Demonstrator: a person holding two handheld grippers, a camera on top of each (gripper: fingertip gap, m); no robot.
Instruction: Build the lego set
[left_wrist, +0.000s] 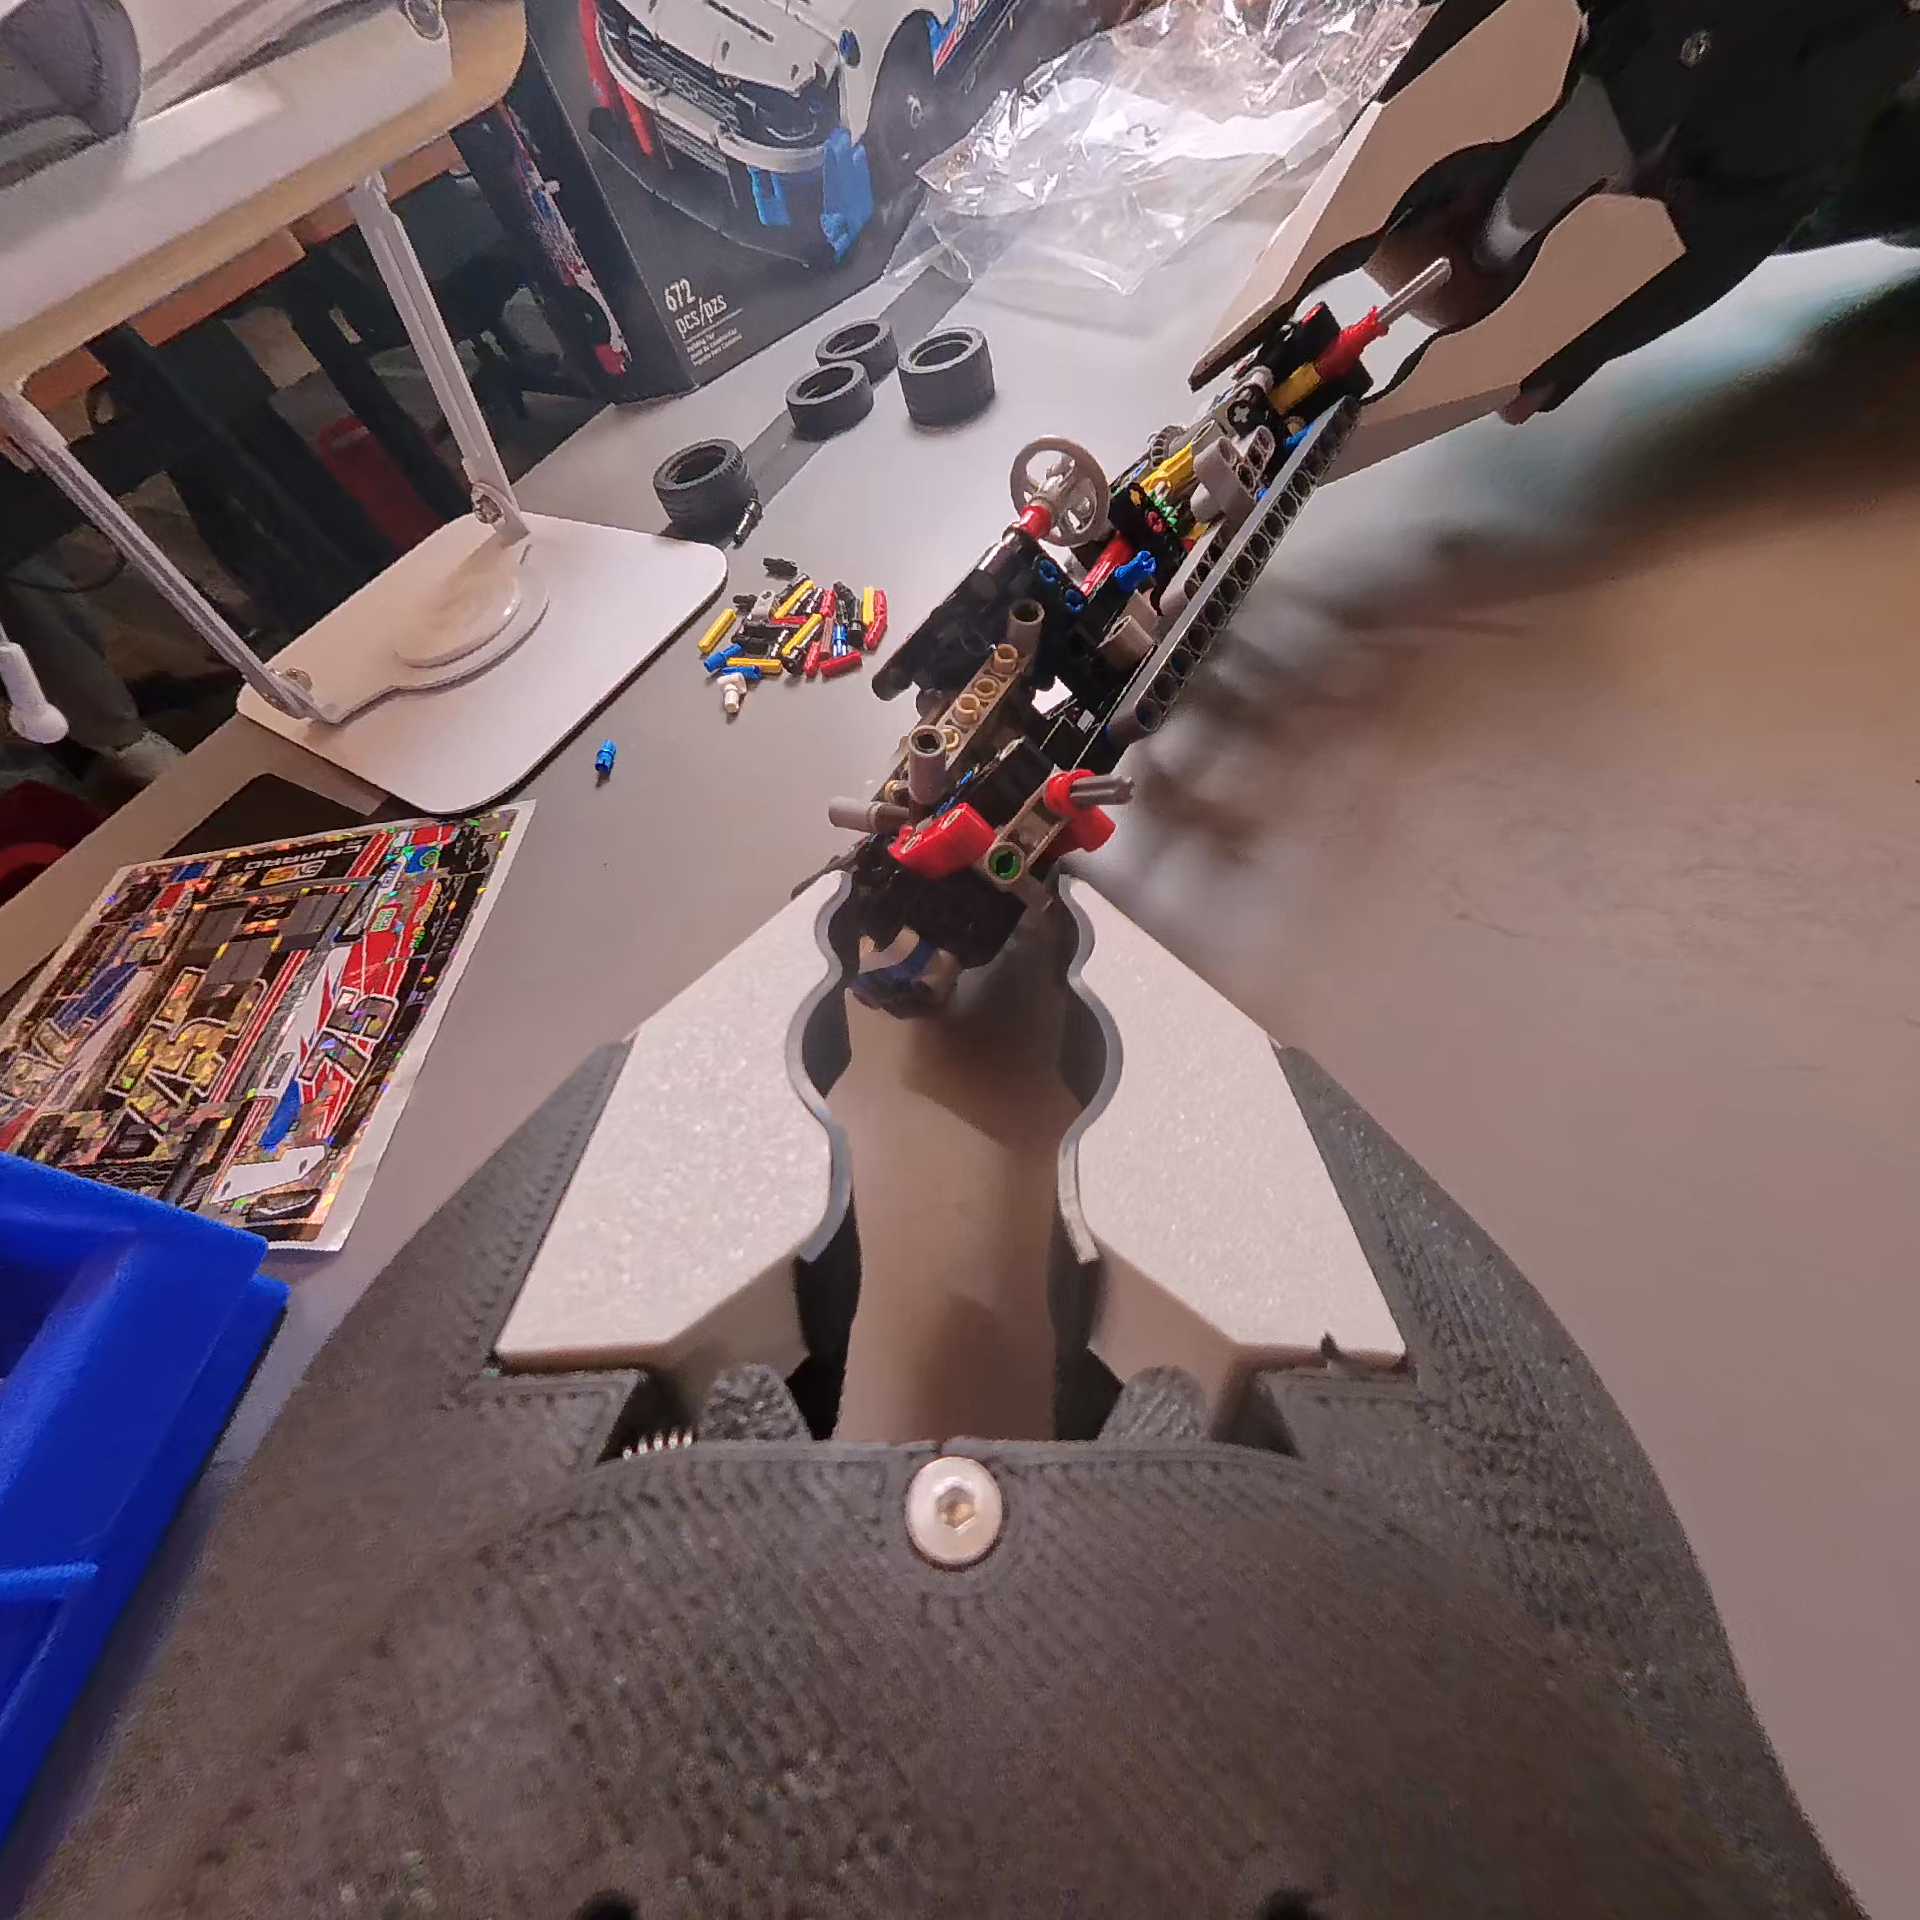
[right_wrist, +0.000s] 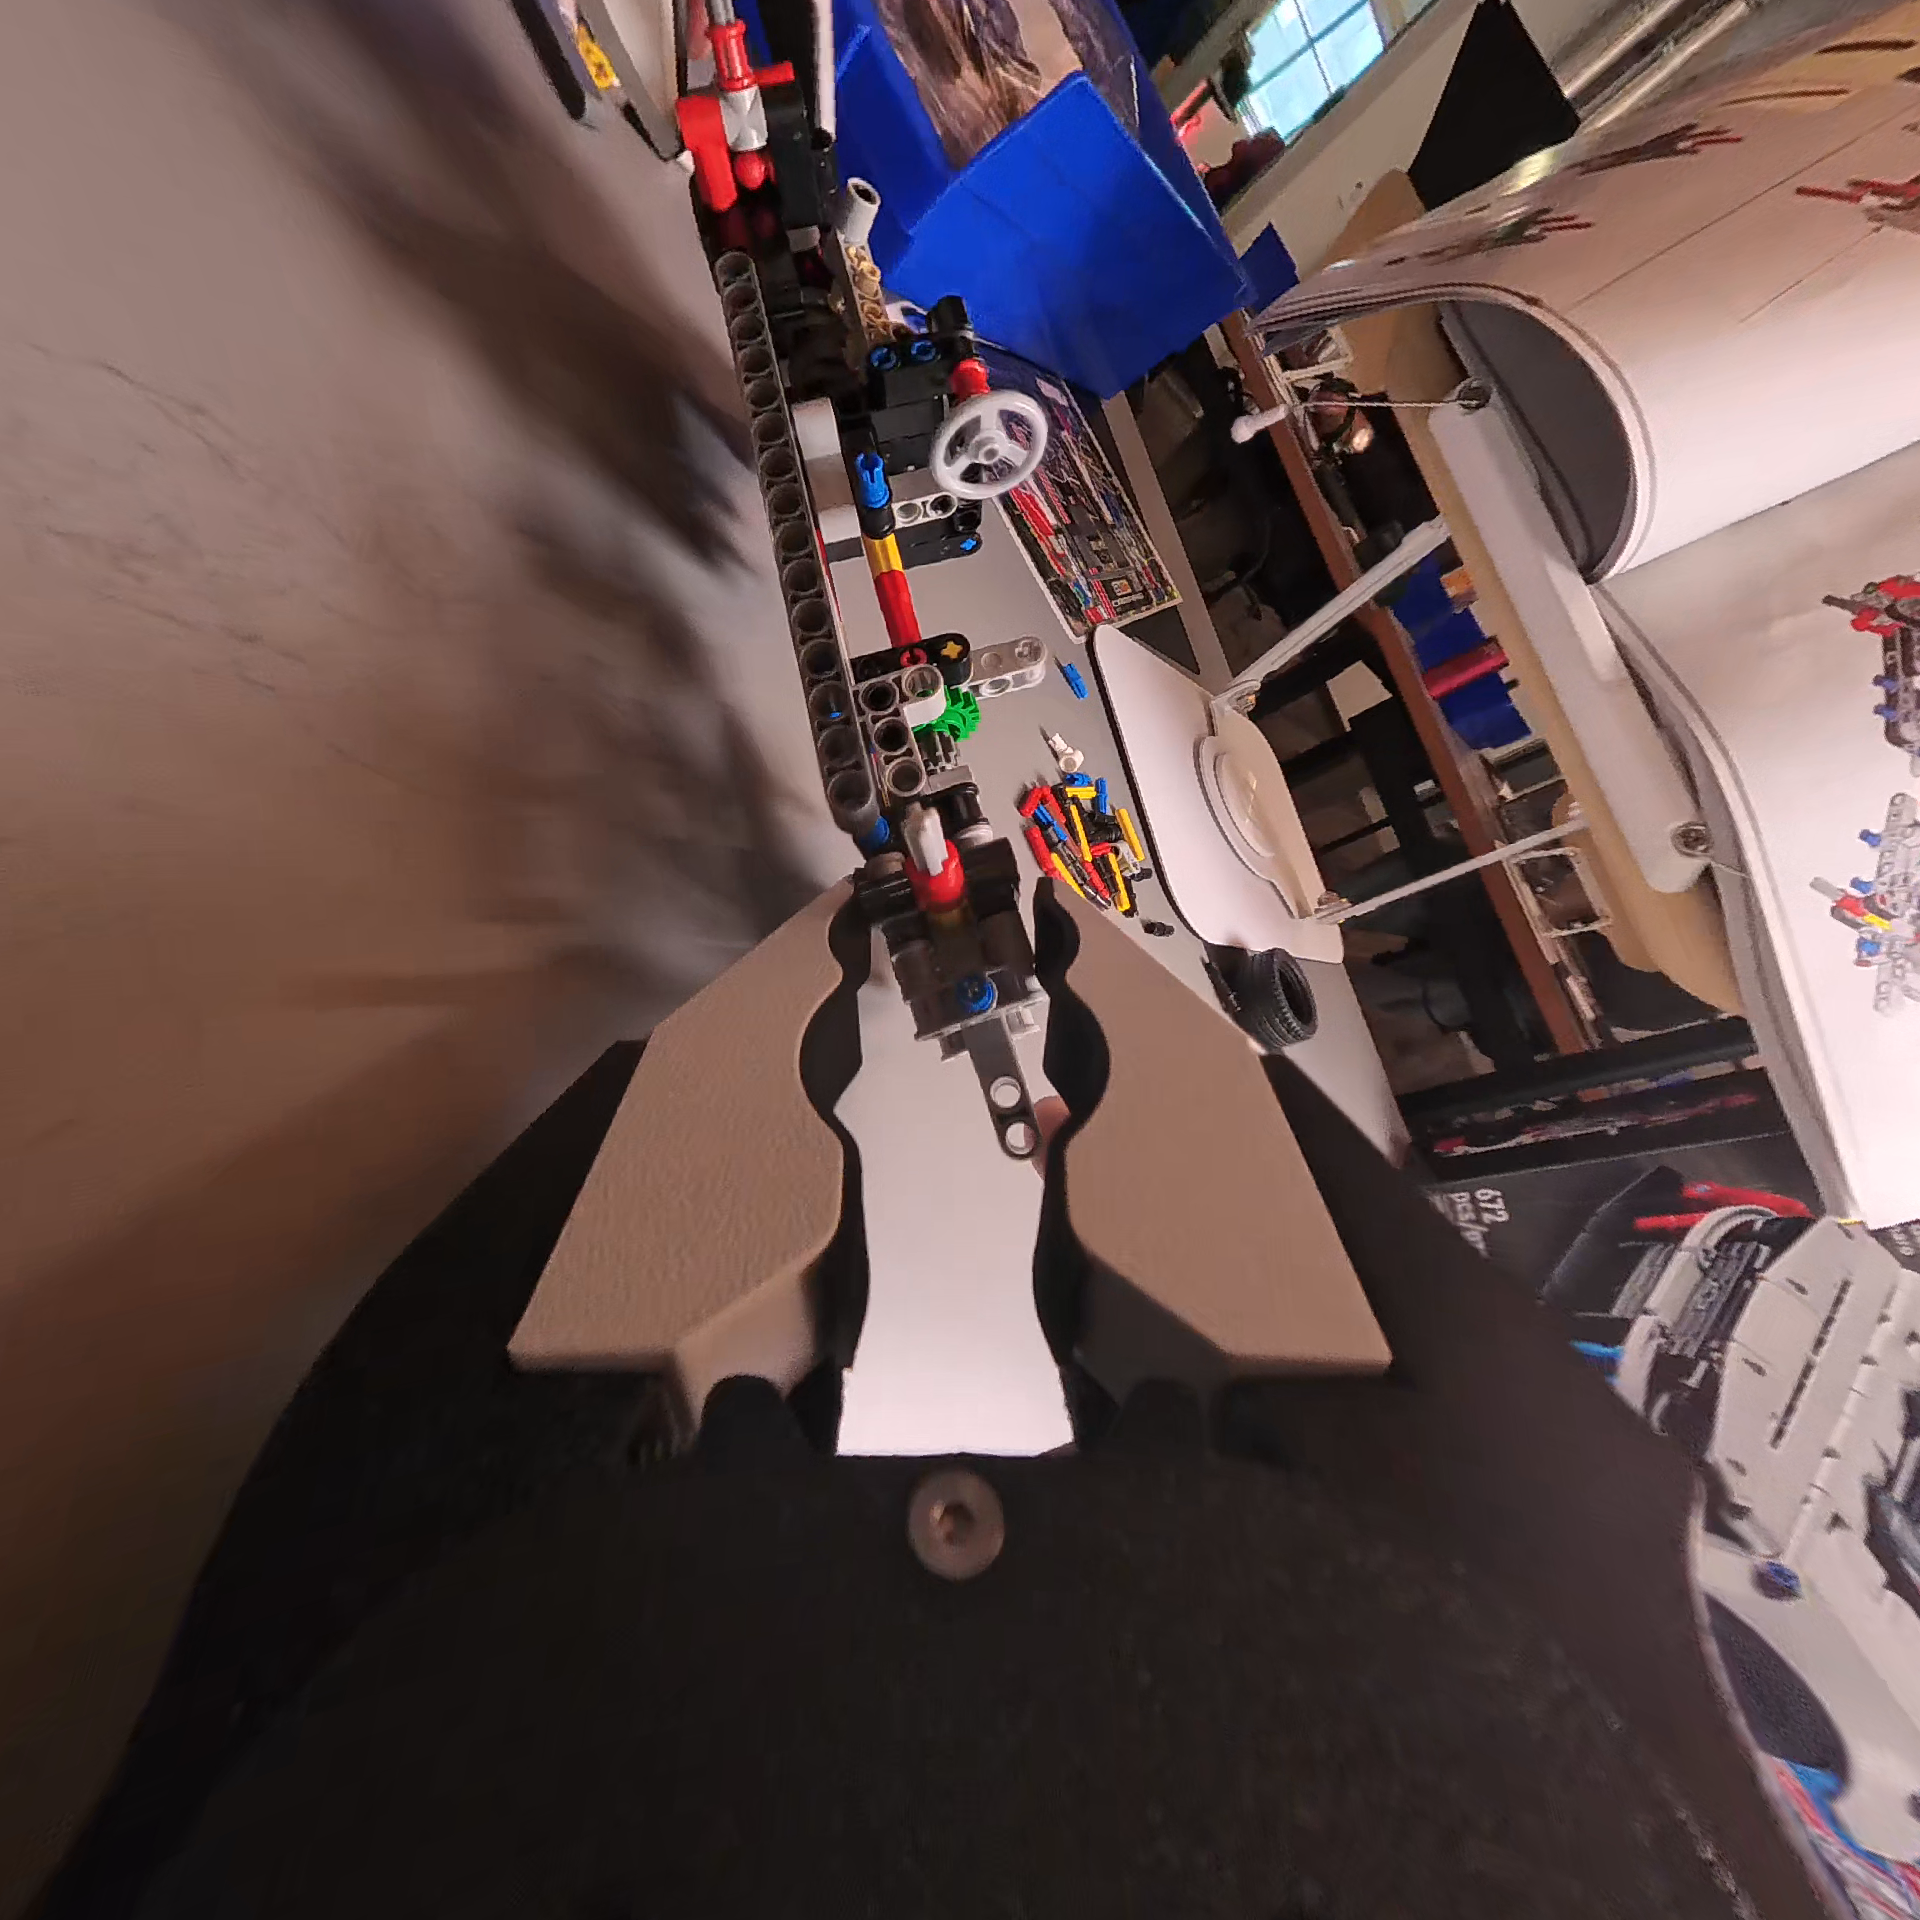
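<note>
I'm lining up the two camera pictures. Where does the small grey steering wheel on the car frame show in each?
Left wrist view: the steering wheel is right of centre in the upper part, on the car frame.
Right wrist view: upper middle, right of the frame's long holed beam.
Shared landmark: the pile of small coloured pins on the table.

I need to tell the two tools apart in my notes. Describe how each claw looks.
The left claw has a dark, ribbed, printed-looking body, pale grey finger plates with wavy, scalloped inner edges rimmed in grey, and a silver hex screw at its centre. The right claw is built alike: black textured body, beige-grey plates with black scalloped inner edges, a duller screw. No cables, markings or sleeves show.
</note>
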